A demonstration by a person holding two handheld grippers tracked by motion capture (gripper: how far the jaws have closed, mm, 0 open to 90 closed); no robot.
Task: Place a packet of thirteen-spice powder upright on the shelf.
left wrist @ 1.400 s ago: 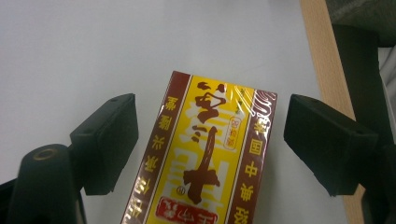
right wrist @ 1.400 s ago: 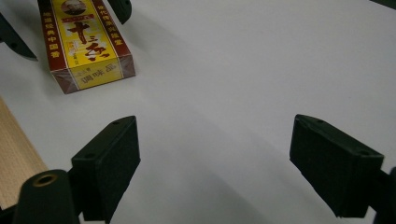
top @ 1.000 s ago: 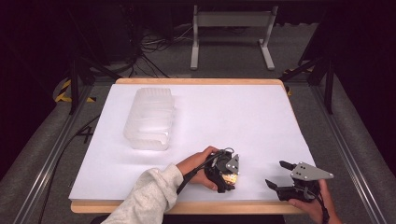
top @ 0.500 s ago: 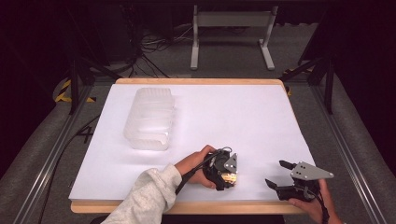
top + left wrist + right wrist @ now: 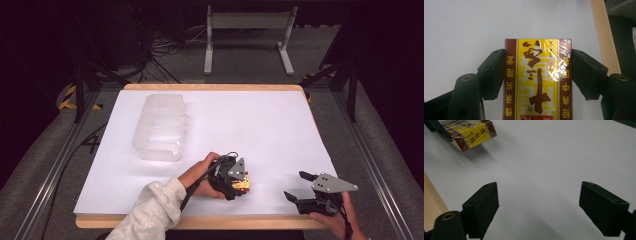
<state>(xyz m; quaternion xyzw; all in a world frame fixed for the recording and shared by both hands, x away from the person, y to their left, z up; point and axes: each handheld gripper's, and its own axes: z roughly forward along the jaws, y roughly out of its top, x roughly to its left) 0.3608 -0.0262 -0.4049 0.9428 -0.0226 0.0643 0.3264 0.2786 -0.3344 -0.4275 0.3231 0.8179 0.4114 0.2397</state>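
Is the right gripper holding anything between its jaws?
No, the right gripper has its jaws spread wide with just the white table surface between them.

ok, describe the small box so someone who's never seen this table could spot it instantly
Start at the white table and go to its near edge, a little right of centre, where the left gripper is. The small box sits clamped between its black jaws. It is yellow with dark red side bands and brown Chinese characters under glossy wrap, unlike the clear ribbed plastic container farther back on the left.
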